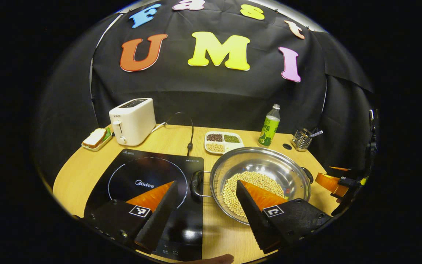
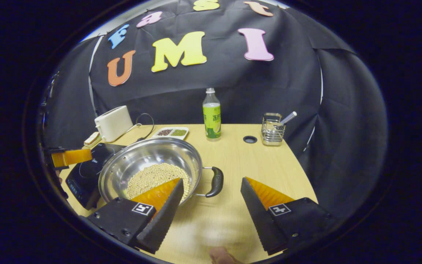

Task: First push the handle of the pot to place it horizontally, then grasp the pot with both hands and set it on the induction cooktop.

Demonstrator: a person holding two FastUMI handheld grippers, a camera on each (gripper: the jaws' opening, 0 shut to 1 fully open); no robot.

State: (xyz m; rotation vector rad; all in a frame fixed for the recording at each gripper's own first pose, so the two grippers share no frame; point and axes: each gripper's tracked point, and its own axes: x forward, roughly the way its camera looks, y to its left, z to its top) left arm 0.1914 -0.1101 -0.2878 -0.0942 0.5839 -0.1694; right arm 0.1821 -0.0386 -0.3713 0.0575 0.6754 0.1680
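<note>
pot of pale beans sits on my worktop, just right of the induction cooktop, not on it; its near-side black handle reaches over the cooktop's edge, the other handle lies level, pointing out across bare wood; my left gripper hangs wide open with nothing held, one finger over the cooktop glass, the other over the pot's rim and beans, the handle between them; my right gripper is just as wide open and empty, its left finger over the bowl, its right over the bare worktop, the far handle sitting in the gap; behind stand a toaster, a sectioned dish, a green bottle, a wire holder.
</note>
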